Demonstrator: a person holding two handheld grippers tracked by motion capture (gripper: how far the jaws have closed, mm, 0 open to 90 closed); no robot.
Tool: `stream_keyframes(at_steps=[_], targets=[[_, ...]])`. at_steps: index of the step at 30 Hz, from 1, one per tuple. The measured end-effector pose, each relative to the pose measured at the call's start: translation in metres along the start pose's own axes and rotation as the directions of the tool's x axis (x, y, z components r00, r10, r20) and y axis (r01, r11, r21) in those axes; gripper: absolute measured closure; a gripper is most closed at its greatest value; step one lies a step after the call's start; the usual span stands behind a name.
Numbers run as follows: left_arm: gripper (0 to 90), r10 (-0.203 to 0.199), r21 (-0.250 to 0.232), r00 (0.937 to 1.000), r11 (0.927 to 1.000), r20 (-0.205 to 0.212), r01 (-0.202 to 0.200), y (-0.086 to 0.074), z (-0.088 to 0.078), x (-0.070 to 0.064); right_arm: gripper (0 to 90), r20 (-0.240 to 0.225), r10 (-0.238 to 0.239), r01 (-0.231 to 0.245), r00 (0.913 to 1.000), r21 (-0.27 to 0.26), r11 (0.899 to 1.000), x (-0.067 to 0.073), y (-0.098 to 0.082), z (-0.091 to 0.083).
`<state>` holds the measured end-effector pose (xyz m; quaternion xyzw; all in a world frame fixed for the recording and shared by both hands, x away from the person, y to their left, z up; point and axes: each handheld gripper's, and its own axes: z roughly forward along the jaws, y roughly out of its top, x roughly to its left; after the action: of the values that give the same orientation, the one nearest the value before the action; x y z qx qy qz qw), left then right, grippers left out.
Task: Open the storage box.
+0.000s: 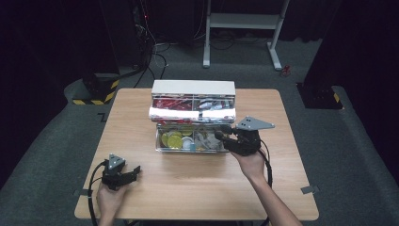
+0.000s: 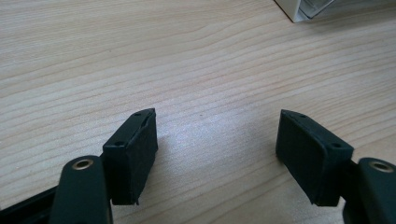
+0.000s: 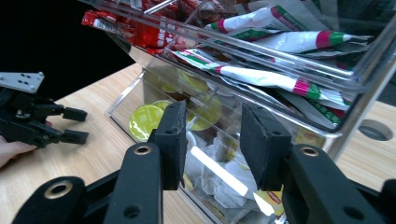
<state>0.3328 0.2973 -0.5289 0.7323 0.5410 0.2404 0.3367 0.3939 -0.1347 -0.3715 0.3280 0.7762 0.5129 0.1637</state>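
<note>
A clear two-tier box (image 1: 194,88) stands mid-table. Its upper tier (image 3: 261,60) holds red sticks and white sachets with green and pink ends. The lower tray (image 1: 162,147) holds yellow-lidded cups (image 3: 145,120) and pale packets. My right gripper (image 1: 221,133) hovers over the right end of the lower tray. In the right gripper view its jaws (image 3: 212,140) stand narrow, and a white sachet (image 3: 219,172) spans from one pad to the other. My left gripper (image 1: 136,172) rests on the table at the front left, open with bare wood between its pads (image 2: 217,135).
Bare wooden tabletop (image 1: 197,188) lies between the box and the front edge. A corner of the box (image 2: 303,9) shows far ahead of the left gripper. Beyond the table are a white stand (image 1: 242,21), cables and dark floor.
</note>
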Motion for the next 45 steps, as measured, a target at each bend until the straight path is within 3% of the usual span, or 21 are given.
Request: stream_keyframes(at_steps=[11, 28, 45], targets=[[29.7, -0.004, -0.001, 1.0, 1.0, 0.002, 0.004, 0.0, 0.0, 0.0, 61.7, -0.017, 0.01, -0.01, 0.9998, 0.008, 1.0, -0.001, 0.009, 0.009], [29.6, -0.004, -0.001, 1.0, 1.0, 0.002, 0.004, 0.0, 0.0, 0.0, 61.6, -0.005, -0.012, 0.012, 0.9999, -0.017, 1.0, 0.003, 0.019, 0.012], [28.9, 0.008, 0.008, 1.0, 0.9999, 0.0, -0.008, 0.0, 0.0, -0.001, 58.7, 0.033, -0.03, 0.032, 0.999, -0.049, 0.998, 0.007, 0.037, 0.002]])
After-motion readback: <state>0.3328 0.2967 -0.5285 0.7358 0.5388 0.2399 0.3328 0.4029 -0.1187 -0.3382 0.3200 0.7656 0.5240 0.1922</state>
